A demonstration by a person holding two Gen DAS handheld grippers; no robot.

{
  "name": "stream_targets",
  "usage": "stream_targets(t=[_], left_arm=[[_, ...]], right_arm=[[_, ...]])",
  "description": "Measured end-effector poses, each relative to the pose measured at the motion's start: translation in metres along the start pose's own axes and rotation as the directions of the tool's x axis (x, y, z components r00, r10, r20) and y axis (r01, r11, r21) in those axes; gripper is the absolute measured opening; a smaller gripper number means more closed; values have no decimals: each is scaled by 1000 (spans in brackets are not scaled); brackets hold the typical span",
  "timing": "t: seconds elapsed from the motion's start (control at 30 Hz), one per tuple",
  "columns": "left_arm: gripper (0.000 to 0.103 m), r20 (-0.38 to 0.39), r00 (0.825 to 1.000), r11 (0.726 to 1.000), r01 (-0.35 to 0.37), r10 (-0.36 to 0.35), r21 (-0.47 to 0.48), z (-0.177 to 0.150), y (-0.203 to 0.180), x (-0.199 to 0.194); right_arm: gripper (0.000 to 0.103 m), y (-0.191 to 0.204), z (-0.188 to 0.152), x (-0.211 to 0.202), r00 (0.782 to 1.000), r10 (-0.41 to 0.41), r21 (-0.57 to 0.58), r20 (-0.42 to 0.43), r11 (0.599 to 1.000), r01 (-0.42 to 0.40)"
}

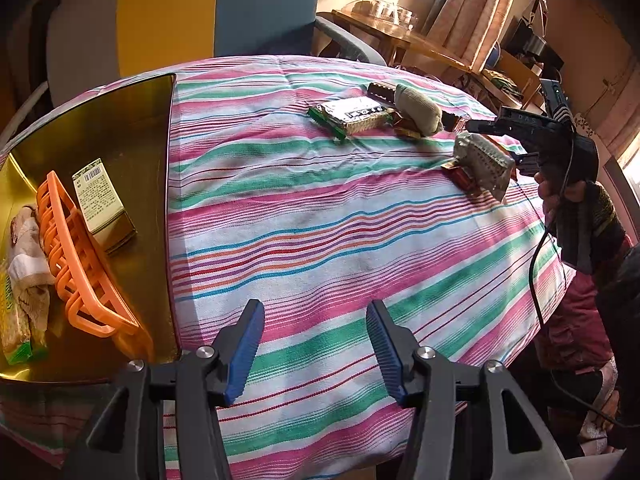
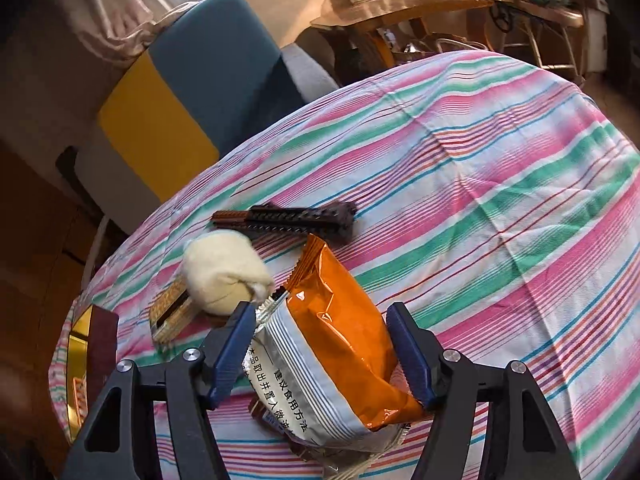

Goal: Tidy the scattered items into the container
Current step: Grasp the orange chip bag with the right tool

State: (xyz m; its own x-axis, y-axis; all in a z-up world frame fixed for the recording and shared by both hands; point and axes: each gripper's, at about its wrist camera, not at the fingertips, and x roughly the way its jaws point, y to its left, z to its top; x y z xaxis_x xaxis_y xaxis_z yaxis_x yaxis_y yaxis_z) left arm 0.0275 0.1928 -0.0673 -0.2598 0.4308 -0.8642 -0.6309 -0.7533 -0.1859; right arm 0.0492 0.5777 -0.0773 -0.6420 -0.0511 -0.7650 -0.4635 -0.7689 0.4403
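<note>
The striped cloth is lying under both claws. The gold container is sitting just left of the left gripper, which is hanging spread and holding nothing; an orange rack and a box are lying inside. The right gripper is pinching the orange snack packet between its blue fingers. Ahead-left of that claw, a cream sock ball and dark comb are resting.

Gold tin: near corner hidden behind the left gripper; only a sliver shows in the right wrist view.
Green-wrapped snack: cut off at the frame's edge.
Orange packet: lower end hidden; contact with the fingers unclear.
</note>
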Motion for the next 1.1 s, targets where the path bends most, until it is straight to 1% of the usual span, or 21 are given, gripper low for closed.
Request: stream_targets(t=[0.07, 0.17, 0.2, 0.27, 0.33, 0.4, 0.47, 0.5, 0.53, 0.63, 0.77, 0.83, 0.93, 1.03, 1.1], left_arm=[[54, 6, 1000, 1000, 2, -2, -2, -1, 1, -3], [54, 20, 1000, 1000, 4, -4, -7, -3, 2, -7], [54, 25, 1000, 1000, 6, -6, -10, -4, 3, -9], [54, 30, 999, 1000, 13, -12, -17, -5, 4, -11], [54, 34, 999, 1000, 13, -13, -18, -6, 4, -13], [54, 38, 999, 1000, 19, -19, -18, -6, 4, -14], [54, 43, 999, 1000, 26, -25, -15, -6, 2, -15], [54, 43, 999, 1000, 27, -27, -12, -6, 1, -15], [54, 43, 999, 1000, 29, -28, -10, -6, -1, -14], [54, 35, 999, 999, 37, -36, -3, -7, -5, -11], [54, 29, 999, 999, 44, -44, 6, -9, -9, -10], [54, 30, 998, 999, 47, -47, 7, -10, -9, -11], [54, 37, 998, 998, 59, -59, 8, -12, -10, -14], [55, 34, 996, 996, 83, -84, 6, -12, -11, -14], [55, 33, 994, 995, 99, -100, 9, -13, -13, -15]], right_arm=[[69, 18, -12, -2, 998, 60, -29, -16, 998, -60], [69, 49, -31, -10, 981, 185, -48, -51, 981, -187], [69, 59, -39, -14, 970, 233, -49, -62, 970, -236], [71, 77, -53, -20, 938, 337, -37, -85, 939, -341], [72, 89, -66, -26, 907, 411, -14, -92, 910, -414], [73, 92, -79, -33, 877, 473, 16, -90, 881, -473], [74, 89, -90, -41, 861, 504, 48, -72, 864, -502], [74, 88, -96, -42, 845, 530, 70, -70, 847, -526], [74, 88, -102, -44, 838, 540, 75, -73, 841, -536], [74, 88, -120, -46, 826, 556, 82, -97, 831, -550], [80, 89, -139, -48, 806, 578, 96, -127, 816, -570], [82, 83, -146, -51, 812, 572, 111, -111, 819, -562], [84, 65, -150, -60, 831, 554, 147, -56, 827, -542], [87, 47, -153, -67, 864, 503, 176, -10, 852, -494], [87, 38, -158, -63, 873, 487, 206, -19, 856, -474]])
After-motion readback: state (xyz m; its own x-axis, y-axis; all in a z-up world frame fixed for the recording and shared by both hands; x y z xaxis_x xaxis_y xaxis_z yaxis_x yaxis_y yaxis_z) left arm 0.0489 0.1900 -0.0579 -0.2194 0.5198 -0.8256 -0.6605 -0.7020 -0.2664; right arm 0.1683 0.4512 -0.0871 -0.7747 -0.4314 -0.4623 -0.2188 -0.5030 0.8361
